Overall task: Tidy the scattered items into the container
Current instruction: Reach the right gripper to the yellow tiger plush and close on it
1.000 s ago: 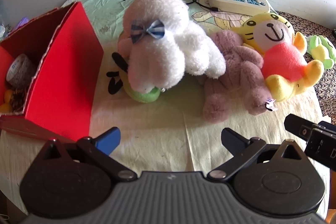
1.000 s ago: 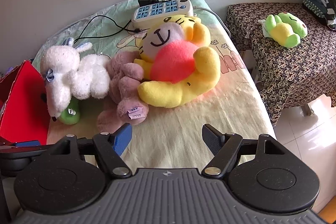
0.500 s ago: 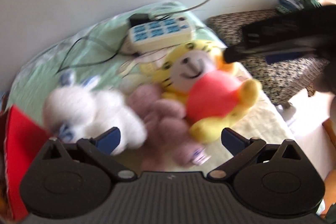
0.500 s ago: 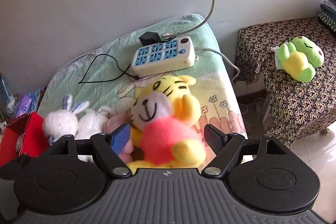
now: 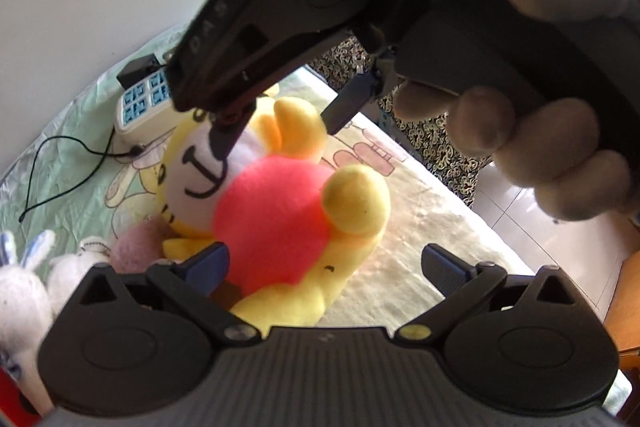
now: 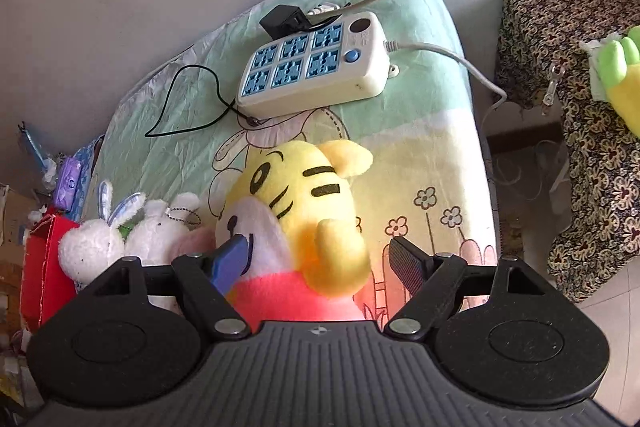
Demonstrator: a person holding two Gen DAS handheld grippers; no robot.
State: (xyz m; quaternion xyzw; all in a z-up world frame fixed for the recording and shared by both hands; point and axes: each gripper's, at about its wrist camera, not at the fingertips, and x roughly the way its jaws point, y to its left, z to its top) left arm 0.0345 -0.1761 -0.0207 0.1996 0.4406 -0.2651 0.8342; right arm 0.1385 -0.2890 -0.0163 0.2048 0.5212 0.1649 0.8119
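Straddling the yellow tiger plush (image 6: 304, 211), the right gripper (image 6: 316, 259) has just widened its jaws, which stand released around the soft head. The left gripper (image 5: 324, 265), jaws also released, flanks the pink belly. The plush lies on the bed (image 6: 420, 147); the red box (image 6: 44, 267) sits at nine o'clock.

The tiger plush (image 6: 296, 187) is bright yellow with black stripes, a white muzzle and a hot-pink belly. The bunny (image 6: 96, 247) is white, ears maybe striped blue, it's blurry. Cream power strip (image 6: 316, 63), blue sockets. Pale green and yellow cartoon bedsheet (image 6: 416, 155). Red box (image 6: 44, 267).
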